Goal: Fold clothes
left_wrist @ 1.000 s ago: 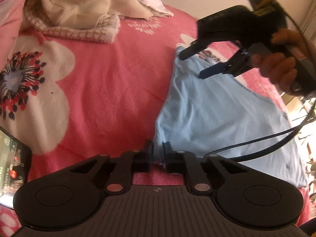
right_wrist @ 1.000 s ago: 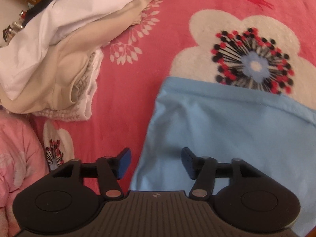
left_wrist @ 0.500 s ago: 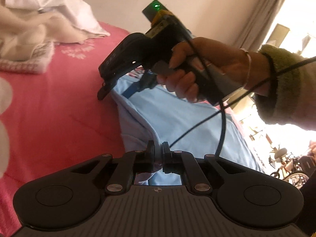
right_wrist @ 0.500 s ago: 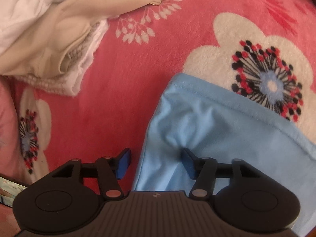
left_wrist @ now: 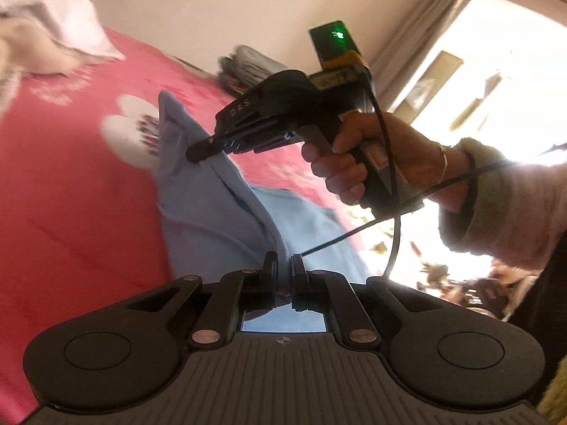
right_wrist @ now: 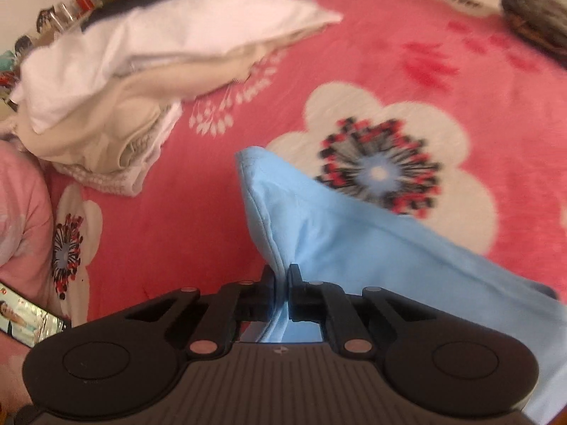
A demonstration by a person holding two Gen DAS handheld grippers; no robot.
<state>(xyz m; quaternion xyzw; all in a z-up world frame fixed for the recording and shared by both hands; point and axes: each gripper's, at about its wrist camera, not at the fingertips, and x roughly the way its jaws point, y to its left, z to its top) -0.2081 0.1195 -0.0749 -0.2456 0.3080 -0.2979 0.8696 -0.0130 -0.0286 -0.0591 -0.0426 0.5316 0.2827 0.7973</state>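
Note:
A light blue garment (left_wrist: pixel 209 212) (right_wrist: pixel 354 241) lies partly on the pink flowered blanket (left_wrist: pixel 71 194) (right_wrist: pixel 407 71), with one edge lifted off it. My left gripper (left_wrist: pixel 283 265) is shut on a fold of that edge near the bottom of the left wrist view. My right gripper (right_wrist: pixel 282 276) is shut on another part of the same edge, and the cloth rises to a peak above it. The right gripper (left_wrist: pixel 198 150), held by a hand (left_wrist: pixel 340 166), also shows in the left wrist view, pinching the cloth further along.
A heap of white and cream clothes (right_wrist: pixel 134 81) (left_wrist: pixel 42 39) sits on the blanket's far side. A grey folded item (right_wrist: pixel 535 3) (left_wrist: pixel 248 67) lies at the bed's edge by the wall. A phone (right_wrist: pixel 24 322) rests at the lower left. A cable (left_wrist: pixel 389 212) hangs from the right gripper.
My right gripper has shut on the blue garment's edge. Both grippers have lifted the edge off the blanket, and the left wrist view has tilted up toward the wall and window.

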